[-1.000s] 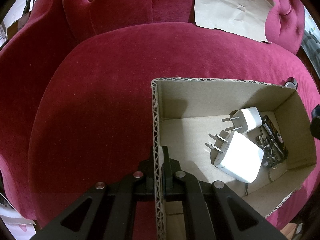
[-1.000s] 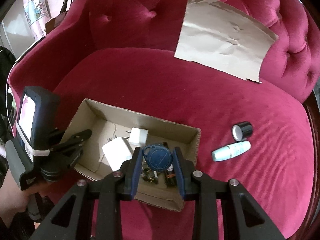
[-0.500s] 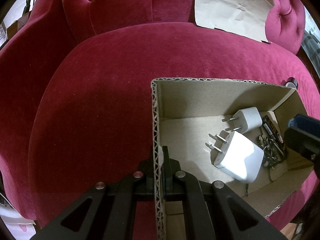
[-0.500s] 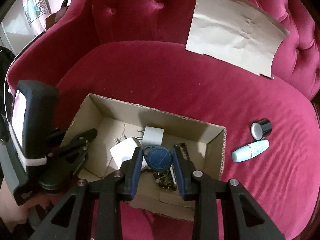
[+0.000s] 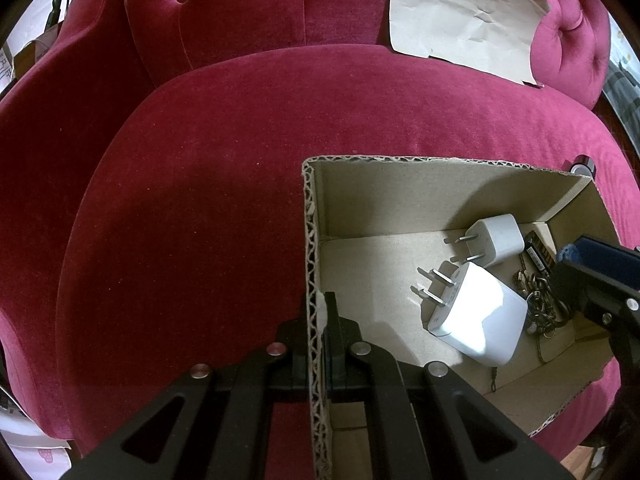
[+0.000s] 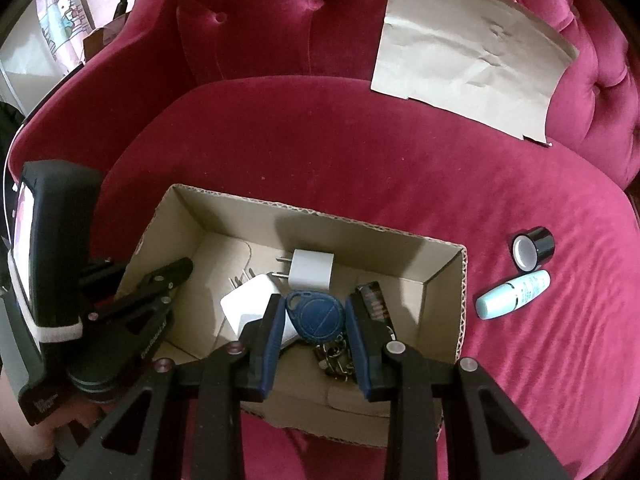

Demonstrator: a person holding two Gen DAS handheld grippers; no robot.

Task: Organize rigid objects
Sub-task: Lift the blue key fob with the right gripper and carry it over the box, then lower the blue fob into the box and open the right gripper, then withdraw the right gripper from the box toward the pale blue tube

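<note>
A cardboard box (image 6: 320, 216) sits on a red velvet sofa seat. My left gripper (image 5: 316, 316) is shut on the box's left wall (image 5: 310, 280); it also shows in the right wrist view (image 6: 168, 280). My right gripper (image 6: 314, 312) is shut on a blue key fob (image 6: 316, 314) and holds it just above the box's right part; its tip shows in the left wrist view (image 5: 592, 264). In the box lie a large white charger (image 5: 476, 316), a small white charger (image 5: 496, 238), a black stick (image 6: 372, 300) and metal keys (image 5: 536, 296).
A pale blue tube (image 6: 512, 294) and a black cap (image 6: 534, 246) lie on the seat right of the box. A sheet of brown paper (image 6: 468, 44) leans on the backrest. The sofa's tufted back and arm (image 5: 60, 100) surround the seat.
My right gripper has moved forward and down over the box's right part with the fob. The left gripper has kept its hold on the box wall.
</note>
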